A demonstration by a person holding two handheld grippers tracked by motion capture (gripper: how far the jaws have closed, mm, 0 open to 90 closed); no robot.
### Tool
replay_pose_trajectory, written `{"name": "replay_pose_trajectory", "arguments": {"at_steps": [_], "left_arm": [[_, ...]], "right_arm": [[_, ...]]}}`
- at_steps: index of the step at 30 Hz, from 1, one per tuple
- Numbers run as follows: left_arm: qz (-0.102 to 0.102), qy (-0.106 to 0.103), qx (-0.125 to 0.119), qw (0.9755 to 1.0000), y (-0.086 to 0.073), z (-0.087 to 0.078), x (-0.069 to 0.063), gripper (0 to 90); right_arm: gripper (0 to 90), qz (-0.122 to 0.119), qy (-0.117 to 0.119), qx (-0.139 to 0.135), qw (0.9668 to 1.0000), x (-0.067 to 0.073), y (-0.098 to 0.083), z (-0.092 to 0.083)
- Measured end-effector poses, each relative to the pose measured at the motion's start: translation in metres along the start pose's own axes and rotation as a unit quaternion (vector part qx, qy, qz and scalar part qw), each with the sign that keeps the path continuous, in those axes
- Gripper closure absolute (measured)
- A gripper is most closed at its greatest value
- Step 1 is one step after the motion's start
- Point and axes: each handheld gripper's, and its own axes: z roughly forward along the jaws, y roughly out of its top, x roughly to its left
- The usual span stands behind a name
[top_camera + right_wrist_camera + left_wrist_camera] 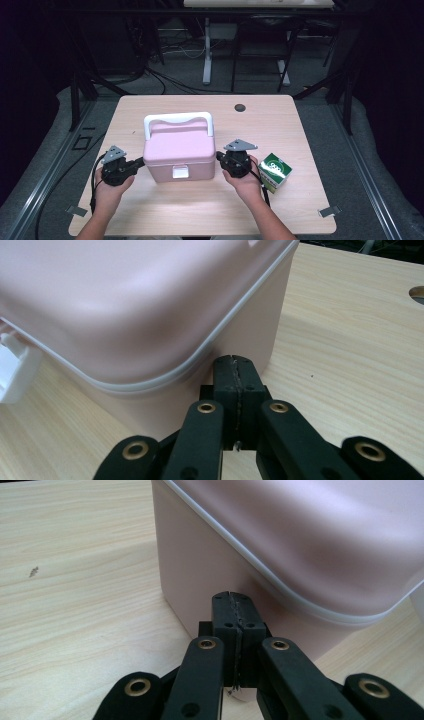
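While the pink box [179, 150] sits in the middle of the bench [280, 120], 2 grippers are pressed in at its sides. The left gripper [141, 161] is clenched, with its jaws squeezed flat together and nothing caught between them. Its tip is set against the left wall of the box, low down, just under the pale line where the lid meets the body. The right gripper [219, 156] is clenched too, with nothing between its jaws, and its tip is set against the right wall in the same way. In the left gripper view, the closed tip [234, 611] is seen right at the pink wall [200, 575]. In the right gripper view, the same thing is seen [238, 374] near the corner of the box [150, 305].

The box is shut. Its white latch [180, 172] is closed at the front, and its white handle [178, 121] is standing up at the back. A small green and white carton [275, 171] is lying near the right hand, apart from the box.

It looks like the box is being squeezed from both sides so it can be lifted or slid. The reaching is done. The lifting or moving is not yet done, as the box is resting flat on the bench.
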Motion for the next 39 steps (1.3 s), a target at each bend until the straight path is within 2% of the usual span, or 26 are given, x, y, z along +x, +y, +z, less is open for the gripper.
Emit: {"name": "replay_pose_trajectory", "arguments": {"at_steps": [8, 12, 17, 21, 23, 25, 35, 36, 39], "left_arm": [[0.006, -0.014, 0.006, 0.9999, -0.004, -0.005, -0.007, 90.0], [-0.001, -0.021, 0.011, 0.9997, -0.005, -0.008, -0.009, 90.0], [0.015, -0.028, 0.023, 0.9992, -0.006, -0.013, -0.016, 90.0], [0.018, -0.037, 0.026, 0.9988, -0.010, -0.018, -0.021, 90.0], [0.020, -0.045, 0.027, 0.9984, -0.012, -0.021, -0.024, 90.0], [0.030, -0.056, 0.032, 0.9975, -0.014, -0.025, -0.028, 90.0], [0.044, -0.081, 0.040, 0.9949, -0.022, -0.035, -0.043, 90.0], [0.044, -0.081, 0.040, 0.9949, -0.022, -0.035, -0.043, 90.0], [0.046, -0.099, 0.044, 0.9931, -0.024, -0.037, -0.048, 90.0]], "right_arm": [[90.0, -0.007, 0.012, 0.001, 0.9999, 0.002, -0.010, -0.016], [90.0, -0.015, 0.016, 0.007, 0.9997, 0.005, -0.013, -0.023], [90.0, -0.028, 0.019, 0.017, 0.9993, 0.010, -0.020, -0.037], [90.0, -0.031, 0.027, 0.016, 0.9990, 0.012, -0.026, -0.045], [90.0, -0.032, 0.026, 0.018, 0.9990, 0.013, -0.027, -0.048], [90.0, -0.037, 0.032, 0.024, 0.9985, 0.014, -0.030, -0.054], [90.0, -0.036, 0.045, 0.024, 0.9980, 0.017, -0.045, -0.077], [90.0, -0.036, 0.045, 0.024, 0.9980, 0.017, -0.045, -0.077], [90.0, -0.038, 0.035, 0.023, 0.9984, 0.017, -0.050, -0.085]]}}
